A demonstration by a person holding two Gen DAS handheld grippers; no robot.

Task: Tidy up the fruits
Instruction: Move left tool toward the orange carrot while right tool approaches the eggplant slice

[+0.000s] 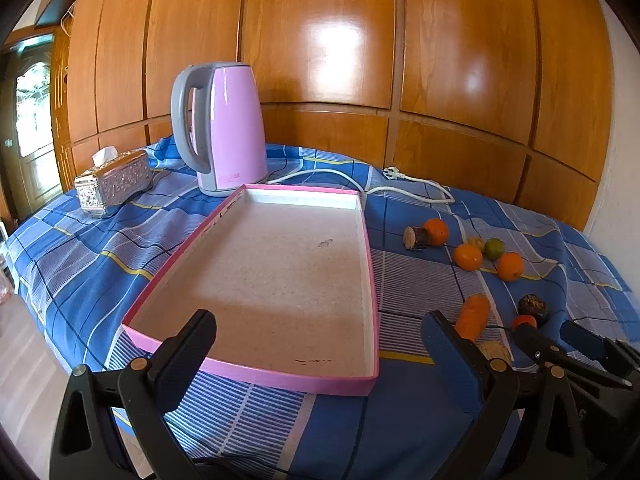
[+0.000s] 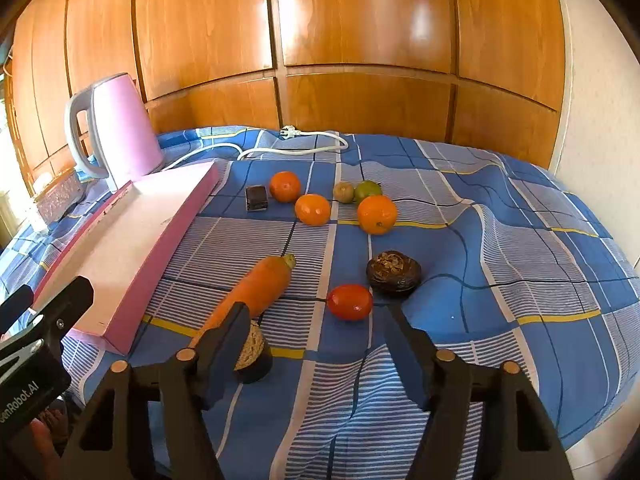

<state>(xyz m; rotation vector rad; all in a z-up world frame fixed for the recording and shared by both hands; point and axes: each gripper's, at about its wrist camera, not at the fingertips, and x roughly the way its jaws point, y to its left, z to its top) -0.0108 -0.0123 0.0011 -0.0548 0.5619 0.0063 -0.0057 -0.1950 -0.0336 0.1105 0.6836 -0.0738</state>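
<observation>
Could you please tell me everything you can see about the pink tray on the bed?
The pink tray is a long, shallow rectangular box or lid, apparently cardboard, with pink outer walls and a whitish, slightly speckled and scuffed inside. It is empty and lies flat, open side up, on the blue checked cloth. The pink kettle stands just behind its far end; whether they touch is unclear. The fruits lie apart on the cloth beside it, the carrot nearest. Neither gripper touches it.
</observation>
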